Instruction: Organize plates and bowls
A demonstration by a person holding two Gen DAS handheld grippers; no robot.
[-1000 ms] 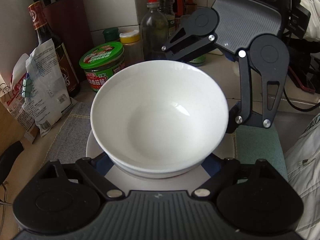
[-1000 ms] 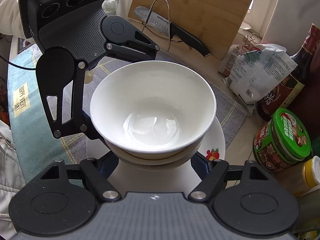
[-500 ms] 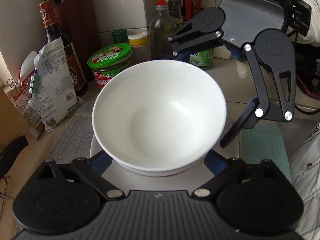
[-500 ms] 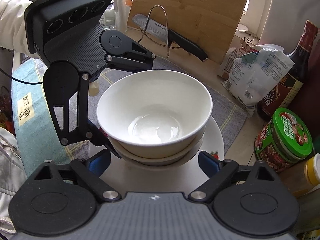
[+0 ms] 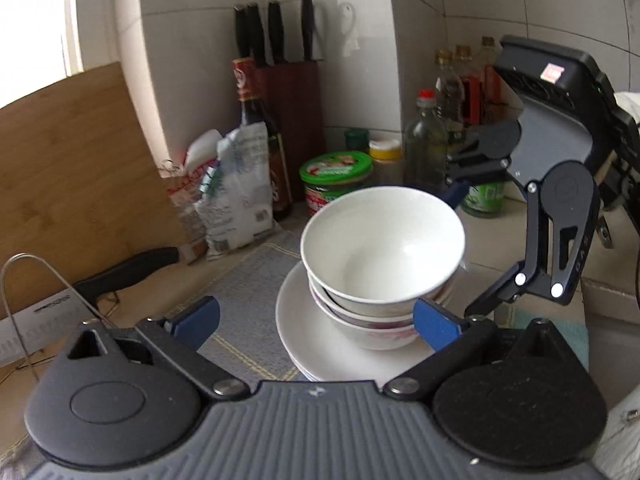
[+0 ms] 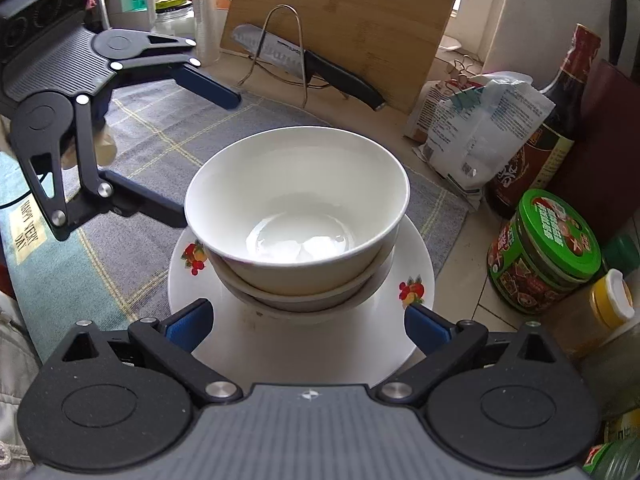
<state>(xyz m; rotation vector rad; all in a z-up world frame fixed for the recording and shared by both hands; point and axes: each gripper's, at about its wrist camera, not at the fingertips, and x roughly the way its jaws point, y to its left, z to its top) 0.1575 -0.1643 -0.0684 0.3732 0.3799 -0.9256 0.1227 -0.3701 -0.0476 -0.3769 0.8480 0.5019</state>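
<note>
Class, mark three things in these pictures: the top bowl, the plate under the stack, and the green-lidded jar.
Top bowl [image 6: 298,216]: right wrist view, on its inner wall.
Plate [image 6: 320,360]: right wrist view, on the bare near rim.
Green-lidded jar [image 6: 558,234]: right wrist view, on the lid.

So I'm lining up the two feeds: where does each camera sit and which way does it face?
Left wrist: on the left gripper, facing the tiled corner; jaws opening, empty; the right gripper shows.
Right wrist: on the right gripper, facing the cutting board; jaws opening, empty.
Shared: top bowl, plate.
</note>
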